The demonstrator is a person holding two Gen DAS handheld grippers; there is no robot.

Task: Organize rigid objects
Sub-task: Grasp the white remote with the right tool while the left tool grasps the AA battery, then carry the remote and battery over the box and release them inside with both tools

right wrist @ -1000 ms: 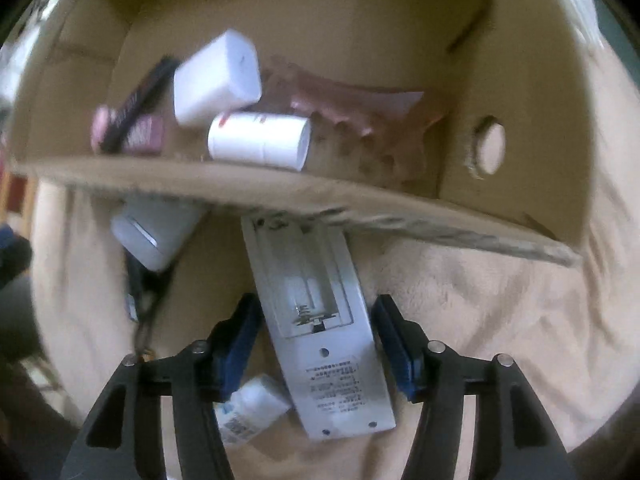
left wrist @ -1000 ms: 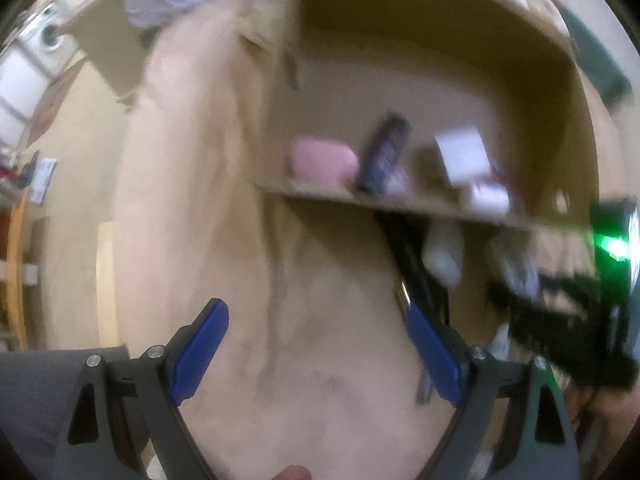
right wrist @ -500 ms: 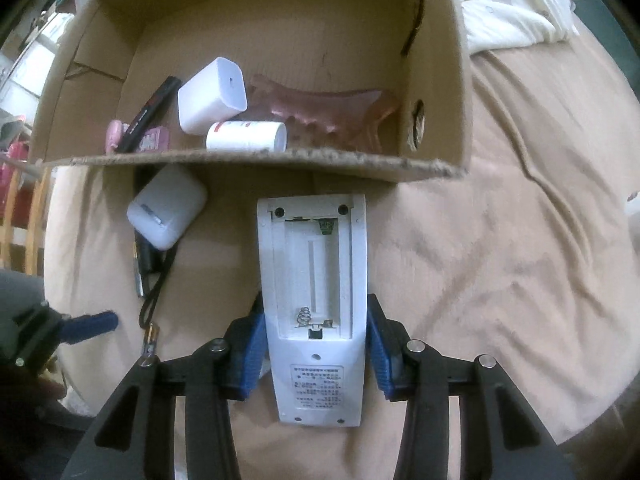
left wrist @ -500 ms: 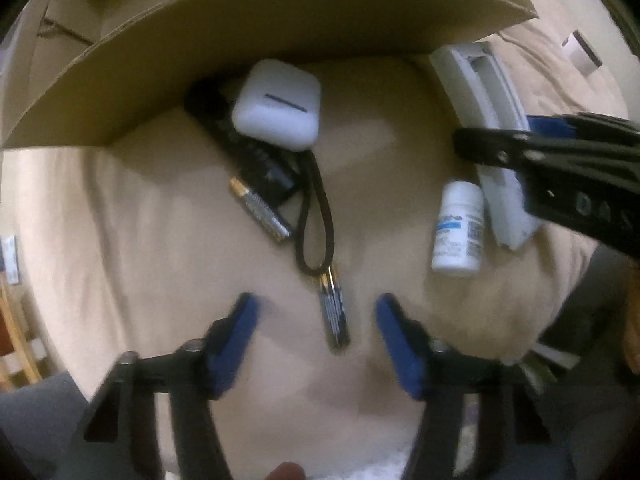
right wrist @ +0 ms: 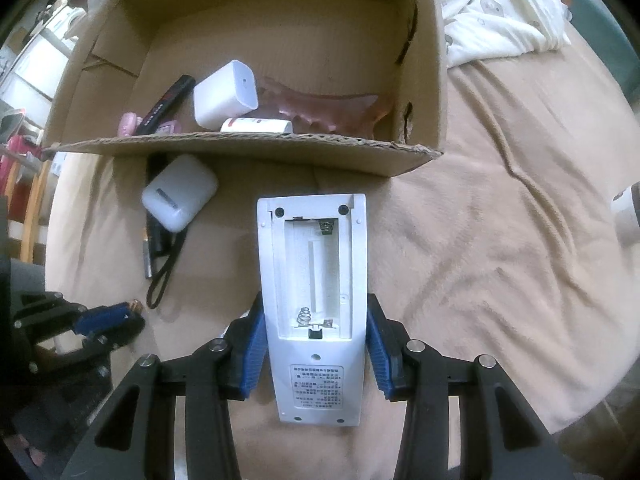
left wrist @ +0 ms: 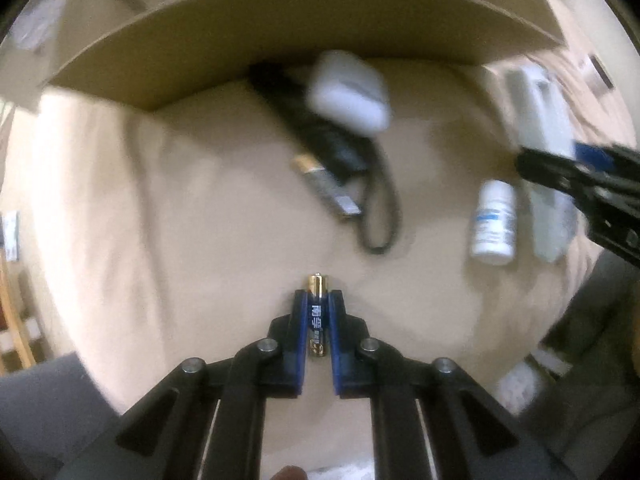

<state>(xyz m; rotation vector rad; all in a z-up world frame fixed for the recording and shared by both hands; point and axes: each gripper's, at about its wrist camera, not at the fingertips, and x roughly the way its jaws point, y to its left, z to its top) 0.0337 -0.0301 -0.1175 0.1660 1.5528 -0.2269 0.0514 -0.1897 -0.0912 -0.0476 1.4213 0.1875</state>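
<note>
The work area is a bed covered with a tan blanket (right wrist: 500, 240), creased and rumpled toward the right. An open cardboard box (right wrist: 428, 92) sits on the blanket at the far side. Inside it lie a white cube-shaped adapter (right wrist: 226, 94), a white tube (right wrist: 256, 125), a black pen-like stick (right wrist: 168, 100), a pink translucent comb-like piece (right wrist: 328, 110) and a small pink item (right wrist: 128, 124).

Just outside the box's near wall, a white earbud case (right wrist: 178, 192) rests on top of a black device with a cord loop (right wrist: 160, 276). A loose battery (left wrist: 326, 188) lies beside that device, and a small white bottle (left wrist: 494, 220) lies on the blanket beside the remote.

The left gripper (left wrist: 318, 300) has just closed; its blue fingers (left wrist: 301, 332) now clamp a blue and gold battery (left wrist: 318, 320), gold tip pointing away from the camera, above the blanket.

The right gripper (right wrist: 316, 332) grips a white remote control (right wrist: 316, 280) by its long sides, back face up, battery compartment uncovered and empty, springs showing.

Beyond the bed: a white garment (right wrist: 496, 20) past the box on the right, pale storage units at far left, wooden furniture at the left edge.
</note>
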